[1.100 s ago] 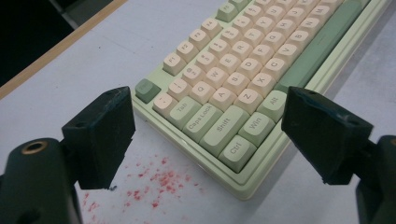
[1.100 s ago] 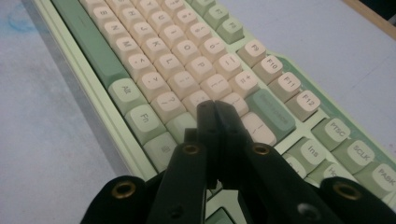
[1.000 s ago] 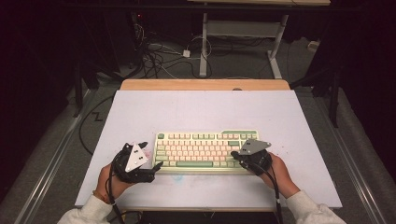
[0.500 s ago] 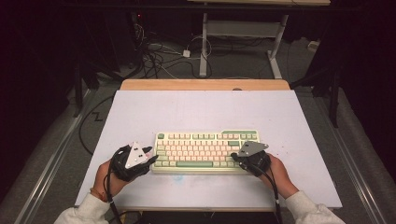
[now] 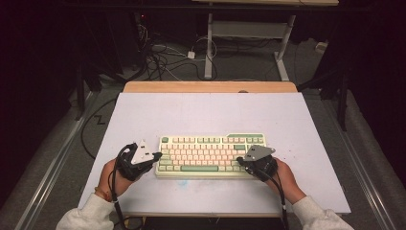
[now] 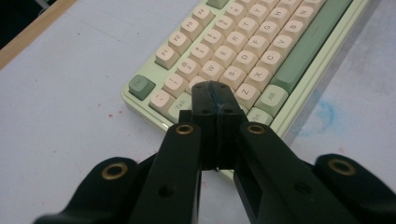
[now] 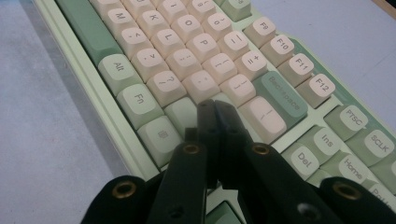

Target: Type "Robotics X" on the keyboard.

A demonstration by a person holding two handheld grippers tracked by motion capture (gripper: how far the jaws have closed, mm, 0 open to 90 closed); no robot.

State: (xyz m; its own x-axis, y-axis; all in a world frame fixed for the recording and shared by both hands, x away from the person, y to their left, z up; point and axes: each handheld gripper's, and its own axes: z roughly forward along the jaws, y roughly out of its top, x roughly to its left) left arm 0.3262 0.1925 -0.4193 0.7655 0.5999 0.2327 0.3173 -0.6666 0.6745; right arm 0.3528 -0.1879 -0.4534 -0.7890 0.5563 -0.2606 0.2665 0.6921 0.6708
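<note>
While the keyboard sits on the white counter near its front edge, both tools are clenched w/ nothing held. Left tool over the kbd's left end by Tab; right tool over keys near Backspace.

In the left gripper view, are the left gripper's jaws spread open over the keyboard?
No, the left gripper has its two jaws pressed together with no gap, tips over the keyboard near the Tab key.

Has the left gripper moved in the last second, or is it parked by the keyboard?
Yes. Against the keyboard, which has stayed put, the left gripper has edged rightward, and its closed tips now reach over the keyboard's left end.
</note>
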